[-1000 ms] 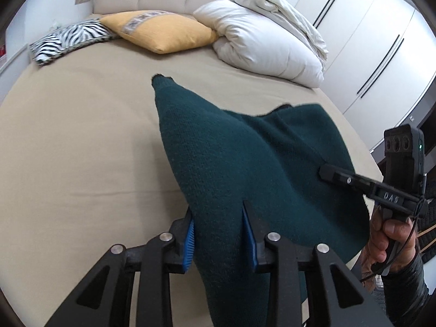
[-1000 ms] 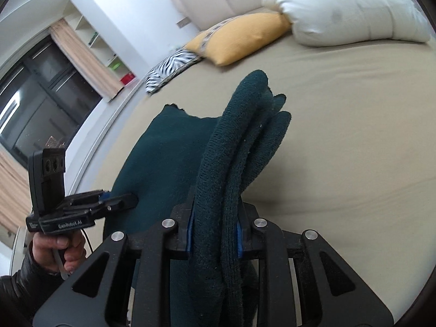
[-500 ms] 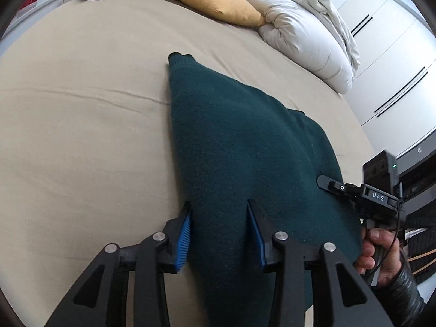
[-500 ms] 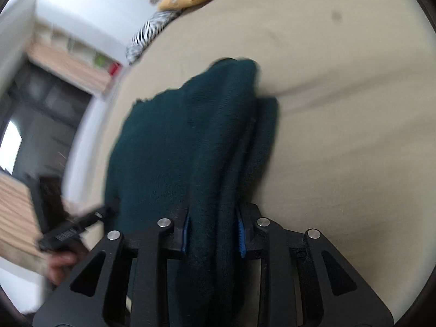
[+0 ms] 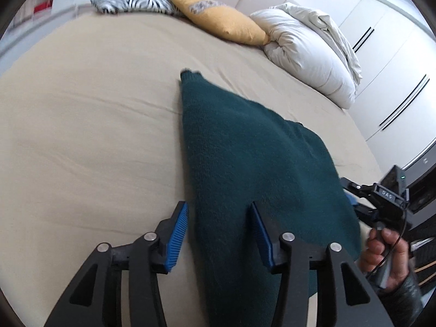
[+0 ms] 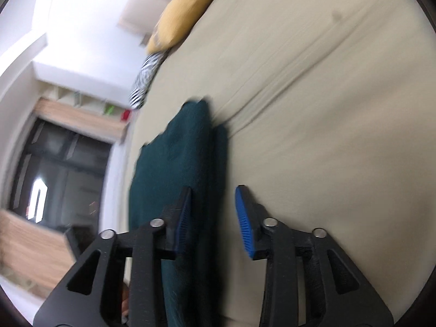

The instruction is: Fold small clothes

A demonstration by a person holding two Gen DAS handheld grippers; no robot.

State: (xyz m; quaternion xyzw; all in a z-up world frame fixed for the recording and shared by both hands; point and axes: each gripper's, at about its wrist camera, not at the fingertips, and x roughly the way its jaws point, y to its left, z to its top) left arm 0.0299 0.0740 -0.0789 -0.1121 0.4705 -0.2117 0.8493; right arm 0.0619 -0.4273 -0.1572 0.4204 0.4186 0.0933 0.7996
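Observation:
A dark green knitted garment point(image 5: 245, 163) lies folded on the beige bed point(image 5: 81, 136). My left gripper point(image 5: 219, 230) is open, its blue-padded fingers apart on either side of the garment's near edge. My right gripper point(image 6: 214, 214) is open too, and the garment point(image 6: 179, 163) lies between its fingers and out to the left. In the left wrist view the right gripper point(image 5: 351, 199) shows at the garment's right edge, held by a hand. The right wrist view is tilted and blurred.
A zebra-print cushion point(image 5: 130, 1), a yellow cushion point(image 5: 218, 21) and a white duvet bundle point(image 5: 308, 54) lie at the bed's far end. White wardrobe doors point(image 5: 395, 81) stand at the right. A dark window point(image 6: 54, 177) is left in the right wrist view.
Both grippers lowered the garment onto the bed and let go. The left fingers spread wider and the right jaws, shut on the bunched fabric before, now stand apart. The right wrist view rolled sideways.

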